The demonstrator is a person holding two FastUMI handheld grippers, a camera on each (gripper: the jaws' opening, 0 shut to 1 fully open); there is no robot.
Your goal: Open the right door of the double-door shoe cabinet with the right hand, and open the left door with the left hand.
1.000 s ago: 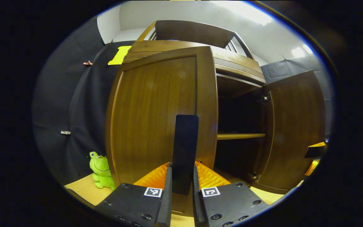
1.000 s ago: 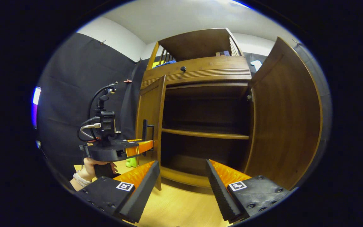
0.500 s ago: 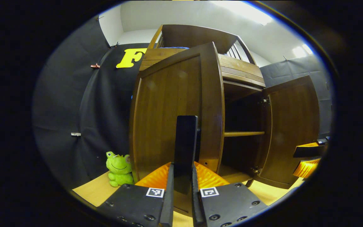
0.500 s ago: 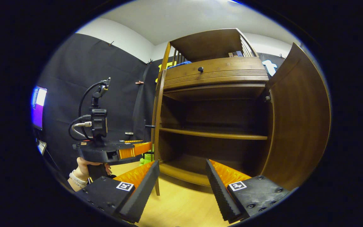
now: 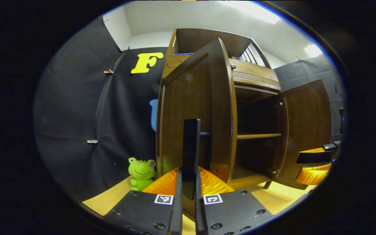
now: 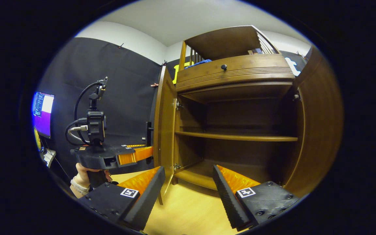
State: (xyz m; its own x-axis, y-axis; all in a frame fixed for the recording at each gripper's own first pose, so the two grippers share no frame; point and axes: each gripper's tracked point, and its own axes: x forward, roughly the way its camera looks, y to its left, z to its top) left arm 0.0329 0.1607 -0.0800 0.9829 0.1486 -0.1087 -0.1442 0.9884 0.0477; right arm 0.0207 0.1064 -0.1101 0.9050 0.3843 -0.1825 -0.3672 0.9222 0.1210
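Status: both doors of the shoe cabinet [image 6: 233, 107] are swung out, so the task looks nearly done.

Right door [image 6: 318, 130] stands wide open. The right gripper [image 6: 188, 186] is off it, fingers spread with nothing between them, hovering in front of the open bay.

Left door [image 5: 194, 111] is roughly edge-on to the cabinet front. The left gripper [image 5: 188, 182] is clamped on the dark vertical door handle [image 5: 191, 147], both fingers pressed against it. In the right gripper view the same gripper sits at the door's outer face, a hand [image 6: 86, 176] under it.

Left to do, my read: a little more swing if wanted, then release the handle and back off.

Inside: one shelf [image 6: 237, 137] across the middle, nothing on it that I can see; upper area has a drawer front with a small knob [image 6: 223, 67].

Surroundings: cabinet stands on a light wood floor [image 6: 191, 212], black cloth walls behind, white ceiling. A green frog plush [image 5: 141, 169] sits on the floor just beside the left door's hinge side. A lit screen [image 6: 42, 112] is off to the far side.
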